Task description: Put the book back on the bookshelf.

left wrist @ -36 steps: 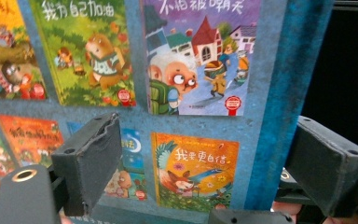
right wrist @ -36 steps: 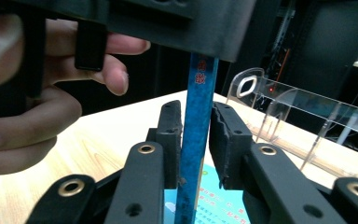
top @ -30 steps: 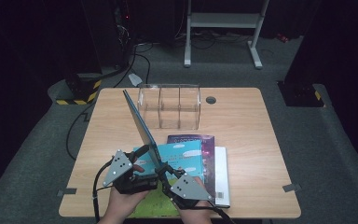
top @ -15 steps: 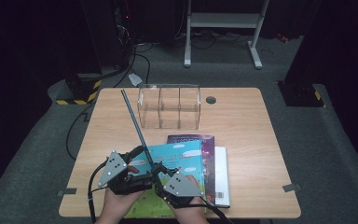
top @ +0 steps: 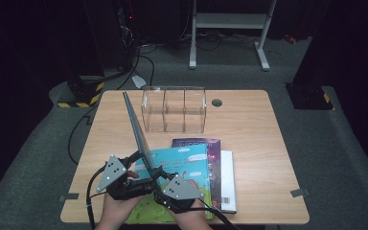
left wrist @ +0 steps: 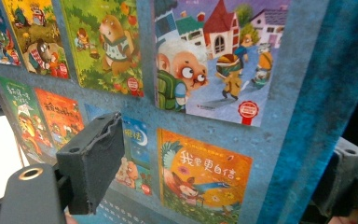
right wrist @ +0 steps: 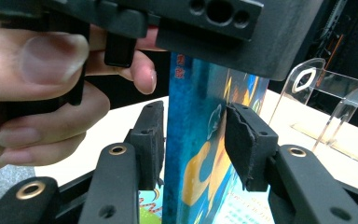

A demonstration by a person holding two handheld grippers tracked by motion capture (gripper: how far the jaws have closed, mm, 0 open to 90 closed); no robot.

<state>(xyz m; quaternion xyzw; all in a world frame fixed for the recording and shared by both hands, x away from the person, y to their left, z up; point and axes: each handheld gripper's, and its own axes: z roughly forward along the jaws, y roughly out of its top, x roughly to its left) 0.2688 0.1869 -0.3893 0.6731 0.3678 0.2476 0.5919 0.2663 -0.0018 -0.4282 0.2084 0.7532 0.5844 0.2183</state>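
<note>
Just in front of the clear organizer (top: 174,109), the upright book (top: 135,132) is clenched by the left hand-held gripper (top: 139,178) — the right hand-held gripper (right wrist: 193,140) has just been opening, pads apparently loose beside it — so it could tip.

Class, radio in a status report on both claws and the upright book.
Left claw clamps the upright book. Right claw jaws just opening, astride its edge, gap visible. Clear organiser stands beyond.

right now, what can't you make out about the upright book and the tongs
- Left tongs: high view too small; in the left gripper view the upright book hides the far pad, so grip is uncertain.
- Right tongs: jaws have just been opening, book between them; pad contact unclear.
- Stacked books: lower covers hidden by the top one.
</note>
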